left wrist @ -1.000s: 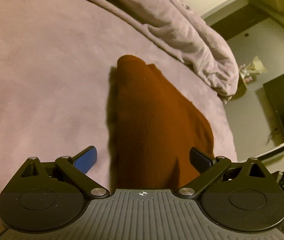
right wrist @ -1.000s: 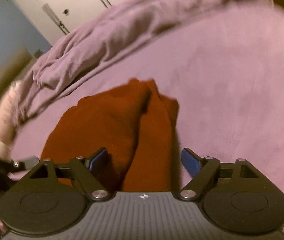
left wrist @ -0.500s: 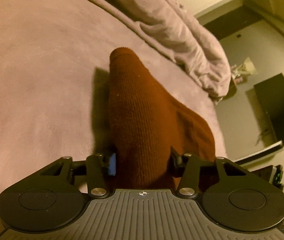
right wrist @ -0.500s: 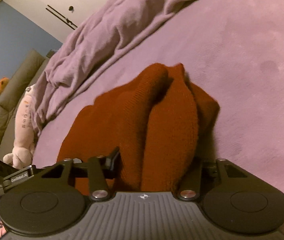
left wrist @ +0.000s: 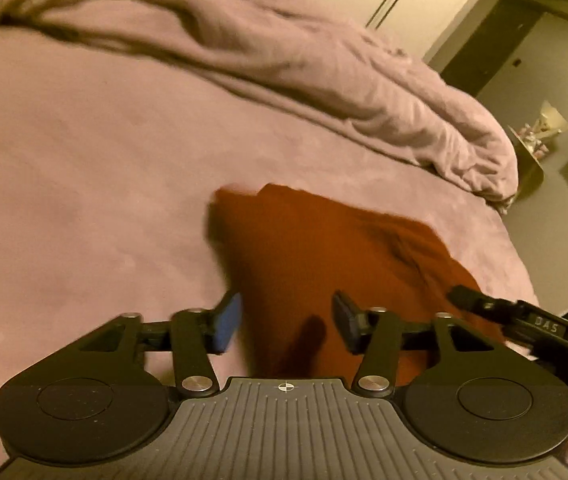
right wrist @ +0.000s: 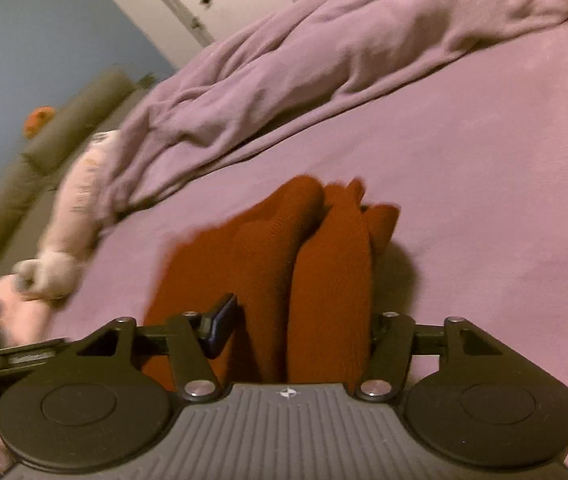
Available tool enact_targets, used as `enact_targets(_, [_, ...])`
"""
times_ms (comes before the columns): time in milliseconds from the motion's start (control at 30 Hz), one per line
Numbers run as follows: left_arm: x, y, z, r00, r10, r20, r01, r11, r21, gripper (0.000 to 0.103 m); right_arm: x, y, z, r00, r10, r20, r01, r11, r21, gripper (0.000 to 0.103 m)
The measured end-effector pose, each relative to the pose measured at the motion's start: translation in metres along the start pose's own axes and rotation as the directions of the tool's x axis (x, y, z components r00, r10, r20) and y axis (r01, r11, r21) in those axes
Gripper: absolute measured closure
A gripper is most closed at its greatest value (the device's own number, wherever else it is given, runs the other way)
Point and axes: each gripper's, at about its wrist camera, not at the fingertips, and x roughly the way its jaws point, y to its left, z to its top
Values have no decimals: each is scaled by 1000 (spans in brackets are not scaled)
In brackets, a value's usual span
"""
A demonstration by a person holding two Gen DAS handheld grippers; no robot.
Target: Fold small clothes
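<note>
On the mauve bed cover (left wrist: 84, 168), near its middle, a rust-brown knitted garment (left wrist: 324, 248) is lying, and it is being shown in both wrist views. In the left view it is spreading flatter and wider than half a second ago, when it was standing up as a narrow pinched ridge between the pads. In the right view it is still bunched into two rounded folds (right wrist: 316, 264) running away from the camera.

The left gripper (left wrist: 286, 320) is being opened: its blue pads are standing clear of the cloth on both sides, with the garment lying under the gap and not pressed. The right gripper (right wrist: 304, 328) is being opened too; its left pad is standing off the knit, while its right pad is hidden behind the fold, so contact there cannot be told. Half a second ago both pairs of pads were being squeezed onto the fabric.

The release is being read as the end of one fold: the edge carried over is being let down, and the garment is probably being left doubled on the cover. Part of the right tool (left wrist: 524, 320) is being seen at the edge of the left view, just beside the garment.

Further out, a rumpled duvet (left wrist: 324, 80) is lying along the far side of the bed, and a pale soft toy (right wrist: 64, 232) is lying off to the left in the right view.
</note>
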Motion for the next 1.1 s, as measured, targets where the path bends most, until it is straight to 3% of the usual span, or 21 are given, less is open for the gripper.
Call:
enact_targets(100, [-21, -6, -20, 999, 10, 51, -11, 999, 30, 27, -36, 15, -20, 993, -60, 101, 68, 995, -76, 42])
enact_targets(167, [-24, -13, -35, 999, 20, 48, -23, 999, 50, 26, -53, 31, -35, 987, -64, 147, 87, 984, -156, 42])
enact_targets(300, [-22, -25, -64, 999, 29, 23, -30, 998, 57, 22, -59, 59, -64, 993, -18, 120, 53, 953, -300, 53])
enact_targets(367, [-17, -27, -77, 998, 66, -11, -66, 996, 55, 22, -49, 68, -75, 992, -90, 91, 118, 922, -368, 61])
enact_targets(433, [-16, -28, -86, 995, 95, -21, -93, 993, 70, 19, -32, 57, -86, 973, -221, 69, 229, 886, -403, 67])
enact_targets(467, [-16, -29, -90, 994, 106, -26, -104, 992, 70, 18, -30, 49, -89, 974, -219, 65, 227, 890, -395, 68])
enact_targets(700, [-7, -47, -99, 981, 190, -41, -182, 972, 149, 13, -38, 48, -92, 967, -247, 60, 251, 895, -369, 68])
enact_targets(800, [0, -51, -102, 962, 274, -17, -266, 945, 190, 9, -29, 52, -90, 964, -260, 49, 258, 881, -395, 68])
enact_targets(1000, [-17, -44, -102, 943, 323, -77, -318, 946, 70, 7, -33, 60, -90, 958, -286, -14, 253, 870, -422, 66])
enact_targets(1067, [-29, -45, -108, 935, 345, -79, -341, 938, 60, 7, -44, 66, -97, 949, -310, -55, 257, 865, -431, 63])
enact_targets(1100, [-31, -47, -112, 930, 355, -93, -350, 935, 66, 7, -50, 70, -102, 942, -328, -73, 266, 862, -432, 50])
